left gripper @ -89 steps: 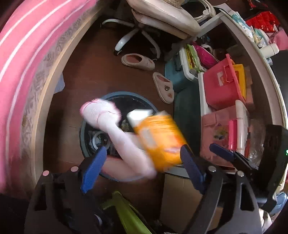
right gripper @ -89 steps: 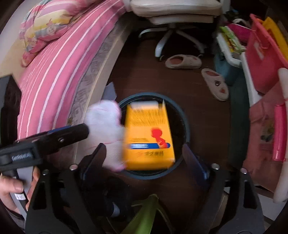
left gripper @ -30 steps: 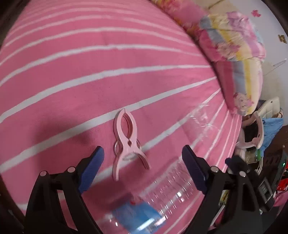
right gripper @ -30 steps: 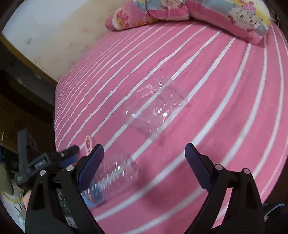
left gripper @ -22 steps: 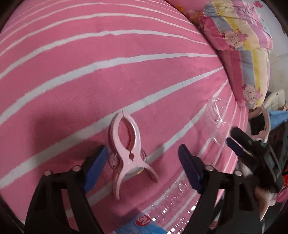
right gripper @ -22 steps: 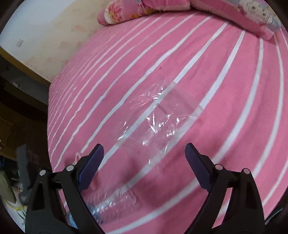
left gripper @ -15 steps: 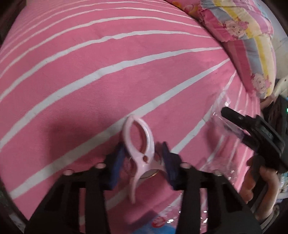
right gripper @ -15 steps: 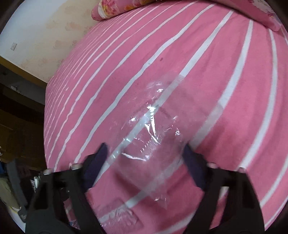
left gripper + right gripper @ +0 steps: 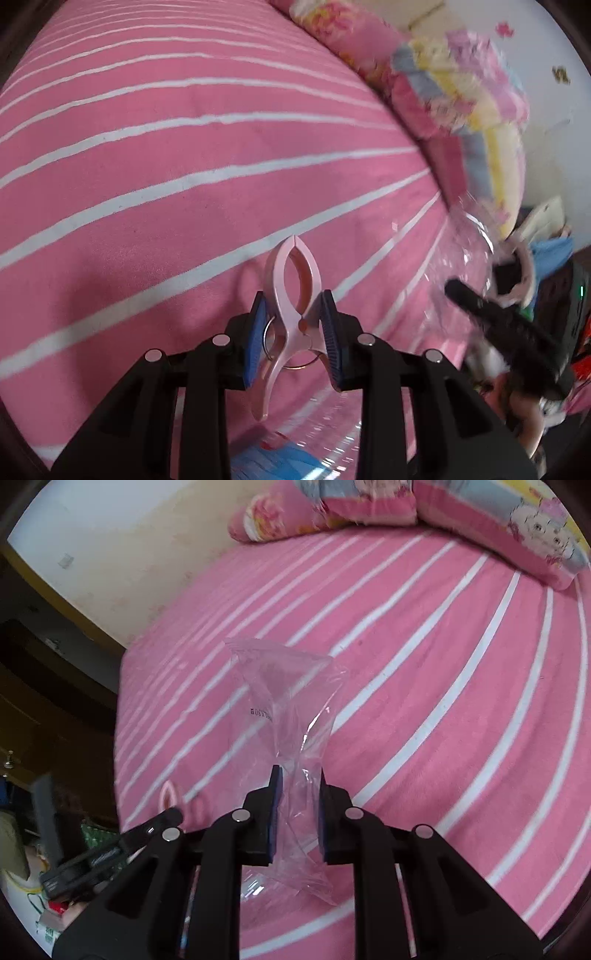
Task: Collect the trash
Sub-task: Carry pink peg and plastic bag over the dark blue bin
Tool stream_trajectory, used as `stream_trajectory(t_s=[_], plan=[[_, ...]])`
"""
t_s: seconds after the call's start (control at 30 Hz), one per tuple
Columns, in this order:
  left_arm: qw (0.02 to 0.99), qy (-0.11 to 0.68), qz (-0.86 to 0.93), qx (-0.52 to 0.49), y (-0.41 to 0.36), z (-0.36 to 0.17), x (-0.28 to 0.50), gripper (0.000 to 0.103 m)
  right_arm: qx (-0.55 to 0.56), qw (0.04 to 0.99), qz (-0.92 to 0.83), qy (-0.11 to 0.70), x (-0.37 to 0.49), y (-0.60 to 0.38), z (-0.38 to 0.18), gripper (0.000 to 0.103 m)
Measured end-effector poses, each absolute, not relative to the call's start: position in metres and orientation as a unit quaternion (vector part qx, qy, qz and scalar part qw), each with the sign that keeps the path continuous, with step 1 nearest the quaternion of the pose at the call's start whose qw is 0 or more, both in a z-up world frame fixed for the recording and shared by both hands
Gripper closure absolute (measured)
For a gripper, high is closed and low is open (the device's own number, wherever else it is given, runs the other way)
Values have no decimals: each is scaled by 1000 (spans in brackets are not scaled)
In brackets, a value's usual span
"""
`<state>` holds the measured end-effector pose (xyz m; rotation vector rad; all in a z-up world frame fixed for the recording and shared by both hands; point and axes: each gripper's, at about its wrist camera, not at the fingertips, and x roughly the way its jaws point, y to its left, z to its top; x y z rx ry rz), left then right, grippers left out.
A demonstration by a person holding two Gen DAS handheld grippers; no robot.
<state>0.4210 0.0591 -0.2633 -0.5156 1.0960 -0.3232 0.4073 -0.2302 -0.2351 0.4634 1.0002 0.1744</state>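
— Claws, status?
— Both have just been closing. My left claw (image 9: 291, 328) is pinching the pink clothes peg (image 9: 293, 291); my right claw (image 9: 297, 805) is gripping the clear plastic bag (image 9: 286, 701), both over the striped bed (image 9: 461, 701).

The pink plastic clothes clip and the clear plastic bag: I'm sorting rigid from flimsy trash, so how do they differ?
The pink plastic clothes clip is opaque and rigid and keeps its shape; the clear plastic bag is see-through and crumples. The clip sits in the left gripper, the bag in the right gripper. Both jaws have just closed, pinching each above the pink striped bedspread.
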Motion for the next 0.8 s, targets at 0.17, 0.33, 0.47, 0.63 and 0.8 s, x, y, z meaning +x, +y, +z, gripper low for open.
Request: stream_trajectory(t_s=[0.17,0.33,0.47,0.63,0.8], plan=[[806,482,-166,-300,68,-238,388,75,218,859,117,448,369,-221,-193,86],[804,473,-177,-314,60,-215,349,75,224,862,140,432,331,-214,-165,86],[806,465,-191,-313,44,-190,314,75,223,869,145,418,298,-213,-143,86],[808,457,-223,-299,11,-153,275,75,233,876,141,398,245,-233,-117,86],[807,450,-254,-286,-27,-123,236,75,238,888,127,372,188,-262,-89,86]])
